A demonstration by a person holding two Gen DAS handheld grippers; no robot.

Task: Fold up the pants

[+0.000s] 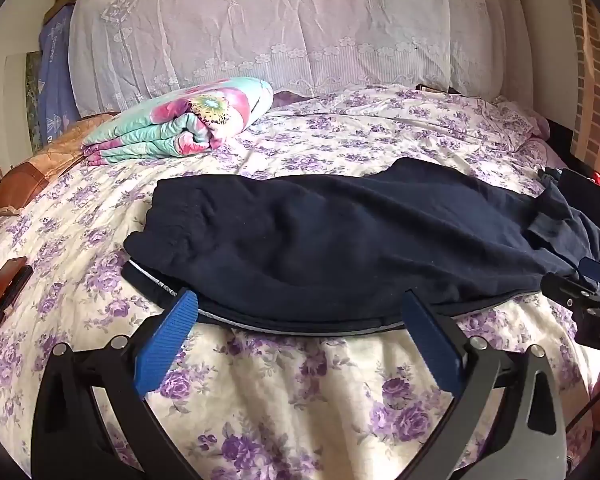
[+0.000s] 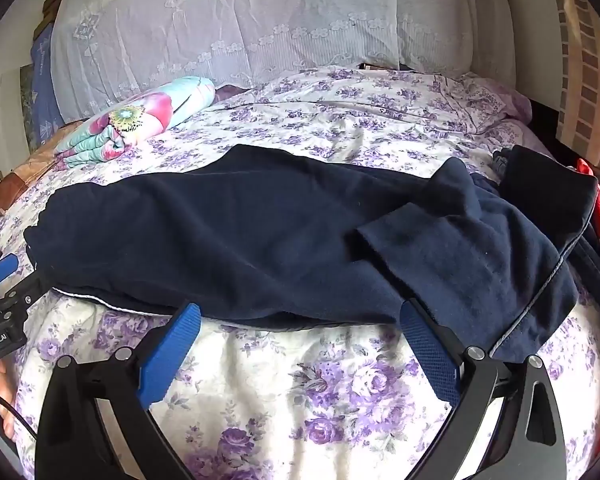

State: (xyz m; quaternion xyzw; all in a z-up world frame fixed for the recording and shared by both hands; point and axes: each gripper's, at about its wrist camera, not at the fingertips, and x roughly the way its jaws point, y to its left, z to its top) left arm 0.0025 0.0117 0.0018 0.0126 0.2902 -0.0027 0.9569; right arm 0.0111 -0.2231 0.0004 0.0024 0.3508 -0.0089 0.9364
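left hand-held gripper [image 1: 300, 312]: blue ribbed pads spread wide apart, nothing between them; tips sit right at the near edge of the pants, waistband end. Looks staged for a pinch on that hem, not yet gripping.
right hand-held gripper [image 2: 300, 320]: same, jaws apart and empty, at the near edge toward the leg end. Two grippers spaced along the long edge, probably to lift it evenly.
dark navy fleece pants [image 1: 320, 236]: lying lengthwise across the bed, legs apparently stacked one on the other; pale piping shows along the near edge. Cuff end [image 2: 440, 236] is flipped back over itself, likely needs flattening.
purple floral bedsheet [image 1: 300, 392]: work surface, mostly bare around the pants.
folded pink-and-teal floral quilt [image 1: 188, 124]: parked well behind, out of the way.
white lace cover [image 1: 280, 20]: back of the bed, irrelevant.
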